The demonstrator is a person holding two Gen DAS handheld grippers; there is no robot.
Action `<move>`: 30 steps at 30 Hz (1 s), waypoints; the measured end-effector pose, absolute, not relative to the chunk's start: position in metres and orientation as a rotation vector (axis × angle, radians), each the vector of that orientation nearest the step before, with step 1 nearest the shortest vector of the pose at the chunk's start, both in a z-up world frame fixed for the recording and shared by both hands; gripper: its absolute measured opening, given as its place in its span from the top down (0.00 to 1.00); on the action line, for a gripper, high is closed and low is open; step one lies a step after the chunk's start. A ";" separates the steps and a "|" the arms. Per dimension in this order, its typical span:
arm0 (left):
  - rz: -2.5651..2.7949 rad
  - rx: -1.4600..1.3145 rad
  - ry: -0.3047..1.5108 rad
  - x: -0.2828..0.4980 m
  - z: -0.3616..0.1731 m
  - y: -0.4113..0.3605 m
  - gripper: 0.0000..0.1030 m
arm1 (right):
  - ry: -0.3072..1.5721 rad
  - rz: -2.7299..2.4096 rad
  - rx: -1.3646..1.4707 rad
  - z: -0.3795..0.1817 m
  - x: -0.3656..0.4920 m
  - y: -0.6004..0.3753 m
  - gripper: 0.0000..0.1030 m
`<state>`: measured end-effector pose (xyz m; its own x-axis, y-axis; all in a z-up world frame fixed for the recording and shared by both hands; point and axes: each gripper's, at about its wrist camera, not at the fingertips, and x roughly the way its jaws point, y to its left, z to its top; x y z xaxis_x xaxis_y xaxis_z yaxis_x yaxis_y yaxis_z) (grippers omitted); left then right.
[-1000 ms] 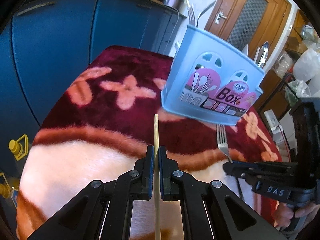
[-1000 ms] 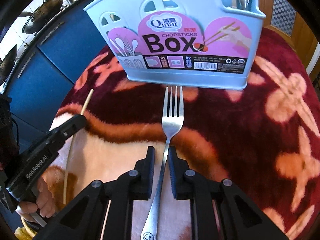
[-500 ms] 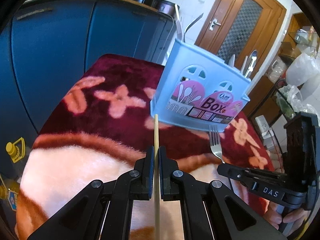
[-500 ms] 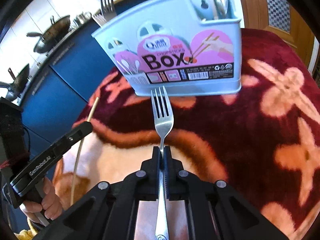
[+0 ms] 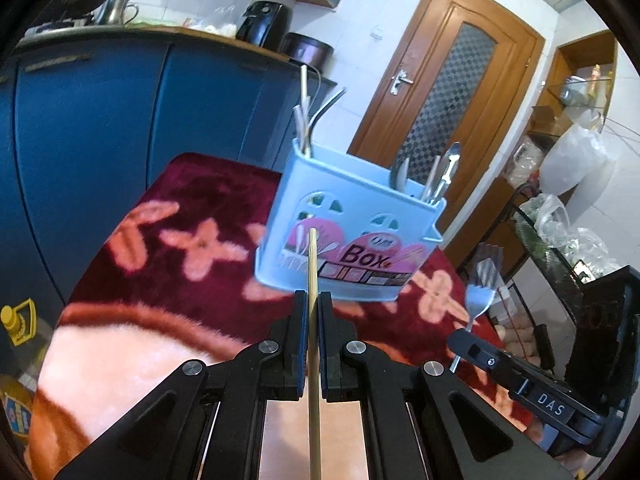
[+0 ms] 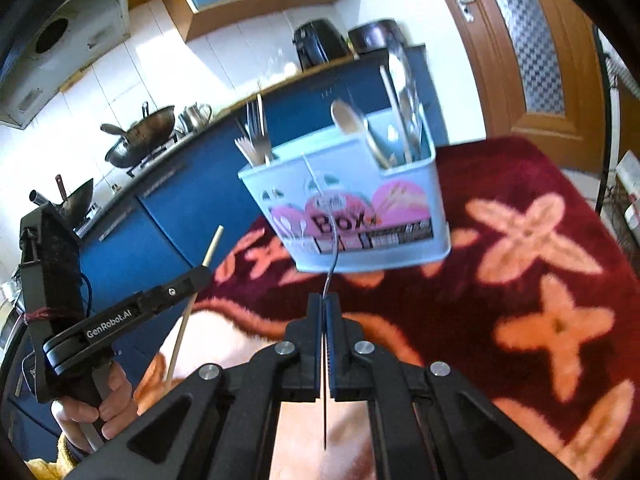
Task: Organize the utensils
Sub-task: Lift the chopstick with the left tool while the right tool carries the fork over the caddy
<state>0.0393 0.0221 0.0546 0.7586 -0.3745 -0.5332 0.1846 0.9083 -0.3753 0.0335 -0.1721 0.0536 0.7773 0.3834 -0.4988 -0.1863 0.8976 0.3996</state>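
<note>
1. Left gripper [image 5: 313, 300]: jaws pressed together on a chopstick [image 5: 312, 264]. The stick runs straight along the gripper's own line. Its free tip points forward and up, toward the box [image 5: 352, 236].
2. Right gripper [image 6: 325, 304]: jaws pinched on a fork [image 6: 331, 264], which sits edge-on between them in the right wrist view. The handle runs back through the jaws. The tines lead forward and up, toward the box front; the head is blurred.
3. Both utensils are clear of the cloth [image 6: 540, 280] and held in the air.
4. The box stands upright on the cloth, ahead of both grippers and above their fingertips in each view. Its label faces the grippers. The open top faces up.
5. Box contents: forks and chopsticks stand in the left compartment; spoons stand in the right compartment.
6. Key relation: each utensil's long axis points at the box front wall, not down into the opening. Judgement: each must rise above the rim and tip toward vertical before lowering.
7. Nearness: neither gripper is clearly closer to the box. In the left wrist view the box lies ahead and slightly right; in the right wrist view it lies straight ahead.
8. Judgement: both utensils belong in the left compartment.
</note>
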 end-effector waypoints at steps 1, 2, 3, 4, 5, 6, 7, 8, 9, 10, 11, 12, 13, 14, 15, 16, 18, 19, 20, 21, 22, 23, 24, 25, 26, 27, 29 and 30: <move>-0.313 -0.311 0.639 0.039 0.056 0.021 0.96 | 0.593 0.313 0.336 0.056 0.031 -0.172 0.97; -0.319 -0.310 0.631 0.039 0.059 0.019 0.96 | 0.580 0.309 0.328 0.060 0.029 -0.172 0.97; -0.322 -0.305 0.622 0.039 0.061 0.017 0.96 | 0.570 0.303 0.318 0.063 0.029 -0.170 0.97; -0.323 -0.301 0.614 0.039 0.063 0.016 0.96 | 0.558 0.296 0.306 0.067 0.029 -0.169 0.97; -0.324 -0.296 0.605 0.039 0.066 0.014 0.96 | 0.547 0.292 0.297 0.070 0.029 -0.168 0.97; -0.326 -0.293 0.591 0.040 0.069 0.012 0.96 | 0.540 0.289 0.293 0.073 0.030 -0.169 0.97; -0.328 -0.293 0.582 0.041 0.071 0.011 0.96 | 0.534 0.286 0.291 0.075 0.031 -0.169 0.97; -0.330 -0.292 0.570 0.042 0.074 0.010 0.96 | 0.527 0.282 0.291 0.078 0.033 -0.170 0.97; -0.333 -0.291 0.555 0.045 0.079 0.009 0.96 | 0.519 0.279 0.292 0.081 0.034 -0.172 0.97; -0.334 -0.291 0.544 0.047 0.082 0.008 0.96 | 0.513 0.275 0.293 0.083 0.035 -0.174 0.97; -0.336 -0.291 0.529 0.050 0.087 0.007 0.96 | 0.507 0.271 0.294 0.086 0.036 -0.175 0.97; -0.338 -0.291 0.513 0.052 0.091 0.006 0.96 | 0.500 0.267 0.294 0.089 0.038 -0.177 0.97; -0.339 -0.290 0.499 0.054 0.096 0.005 0.96 | 0.494 0.265 0.293 0.092 0.039 -0.178 0.97; -0.340 -0.288 0.482 0.057 0.101 0.003 0.96 | 0.488 0.262 0.292 0.095 0.040 -0.180 0.97; -0.341 -0.285 0.465 0.061 0.106 0.002 0.96 | 0.479 0.258 0.289 0.099 0.043 -0.182 0.97; -0.341 -0.282 0.451 0.064 0.110 0.000 0.96 | 0.474 0.256 0.287 0.101 0.045 -0.183 0.97; -0.342 -0.277 0.421 0.071 0.119 -0.002 0.96 | 0.461 0.252 0.284 0.107 0.049 -0.186 0.97; -0.342 -0.276 0.410 0.075 0.123 -0.003 0.96 | 0.455 0.251 0.281 0.111 0.052 -0.188 0.97; -0.342 -0.276 0.394 0.080 0.127 -0.005 0.96 | 0.450 0.249 0.279 0.114 0.055 -0.190 0.97; -0.341 -0.276 0.380 0.085 0.131 -0.006 0.96 | 0.444 0.247 0.278 0.116 0.059 -0.192 0.97; -0.342 -0.275 0.366 0.090 0.135 -0.007 0.96 | 0.441 0.246 0.278 0.118 0.061 -0.193 0.97; -0.341 -0.273 0.352 0.094 0.139 -0.009 0.96 | 0.436 0.245 0.277 0.121 0.064 -0.194 0.97; -0.337 -0.270 0.335 0.099 0.143 -0.011 0.96 | 0.430 0.243 0.276 0.124 0.068 -0.196 0.97; -0.335 -0.268 0.323 0.103 0.146 -0.013 0.96 | 0.427 0.243 0.275 0.125 0.070 -0.197 0.97; -0.334 -0.265 0.305 0.108 0.150 -0.015 0.96 | 0.422 0.243 0.274 0.128 0.074 -0.199 0.97; -0.334 -0.265 0.293 0.112 0.152 -0.016 0.96 | 0.418 0.242 0.274 0.129 0.076 -0.200 0.97; -0.332 -0.264 0.260 0.122 0.158 -0.019 0.96 | 0.409 0.242 0.272 0.133 0.082 -0.202 0.97; -0.329 -0.264 0.245 0.128 0.160 -0.021 0.96 | 0.406 0.241 0.270 0.135 0.085 -0.203 0.97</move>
<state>0.1278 -0.0210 0.1599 0.9177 -0.3474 -0.1929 0.2840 0.9130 -0.2930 0.0852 -0.2029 0.1349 0.8914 0.2827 -0.3542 -0.1758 0.9361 0.3045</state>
